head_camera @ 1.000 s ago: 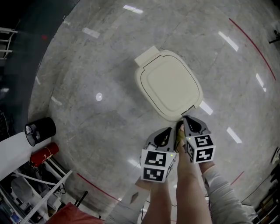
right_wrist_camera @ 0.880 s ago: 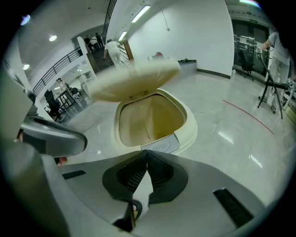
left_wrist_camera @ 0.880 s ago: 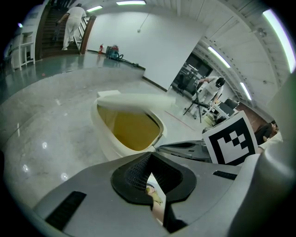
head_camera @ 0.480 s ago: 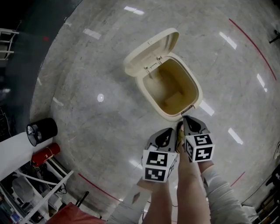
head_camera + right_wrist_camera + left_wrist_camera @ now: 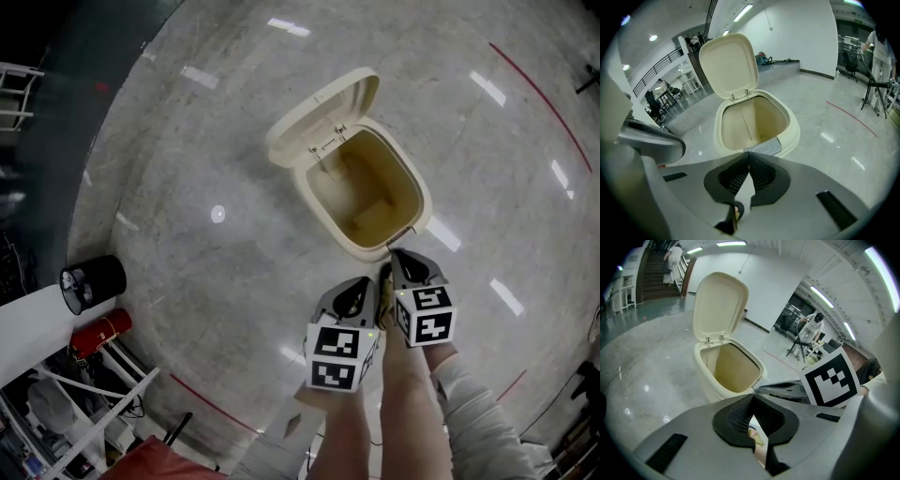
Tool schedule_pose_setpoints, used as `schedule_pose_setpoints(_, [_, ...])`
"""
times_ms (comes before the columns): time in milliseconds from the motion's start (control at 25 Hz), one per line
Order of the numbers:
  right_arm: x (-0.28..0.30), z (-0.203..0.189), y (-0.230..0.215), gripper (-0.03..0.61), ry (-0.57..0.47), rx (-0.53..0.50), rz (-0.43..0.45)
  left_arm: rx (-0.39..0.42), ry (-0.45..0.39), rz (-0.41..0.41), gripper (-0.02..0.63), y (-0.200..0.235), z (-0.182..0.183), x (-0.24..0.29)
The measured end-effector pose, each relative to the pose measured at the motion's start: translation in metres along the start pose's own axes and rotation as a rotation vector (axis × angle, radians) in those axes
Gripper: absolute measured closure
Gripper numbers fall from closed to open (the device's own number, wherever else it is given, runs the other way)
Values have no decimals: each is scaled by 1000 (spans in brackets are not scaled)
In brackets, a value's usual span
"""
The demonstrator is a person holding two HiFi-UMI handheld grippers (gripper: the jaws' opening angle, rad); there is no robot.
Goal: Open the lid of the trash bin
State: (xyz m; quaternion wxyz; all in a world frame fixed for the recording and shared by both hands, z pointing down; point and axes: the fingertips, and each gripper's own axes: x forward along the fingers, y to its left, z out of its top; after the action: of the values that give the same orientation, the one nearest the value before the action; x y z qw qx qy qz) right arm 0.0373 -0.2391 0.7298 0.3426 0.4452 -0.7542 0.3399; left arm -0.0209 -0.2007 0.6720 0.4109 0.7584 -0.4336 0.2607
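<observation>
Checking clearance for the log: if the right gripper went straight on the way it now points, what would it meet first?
Probably the grey push button on the front rim of the trash bin, just ahead of the right gripper; how far ahead is unclear.

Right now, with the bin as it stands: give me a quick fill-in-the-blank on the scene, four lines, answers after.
1. The bin's lid stands ___.
2. The grey button on the bin's front rim reads ___.
3. The left gripper and right gripper both have their jaws ___.
4. The gripper nearer the button is the ___ one.

Missing words: open; PUSH; shut; right.
</observation>
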Motion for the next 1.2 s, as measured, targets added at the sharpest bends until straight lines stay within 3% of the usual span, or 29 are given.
schedule_pose_setpoints(640, [-57, 15, 40, 574, -55, 51, 47, -6, -26, -7, 611, -10, 12, -33])
schedule_pose_setpoints(1200, [-145, 40, 80, 574, -183, 77, 97, 21, -66, -43, 611, -33, 20, -92])
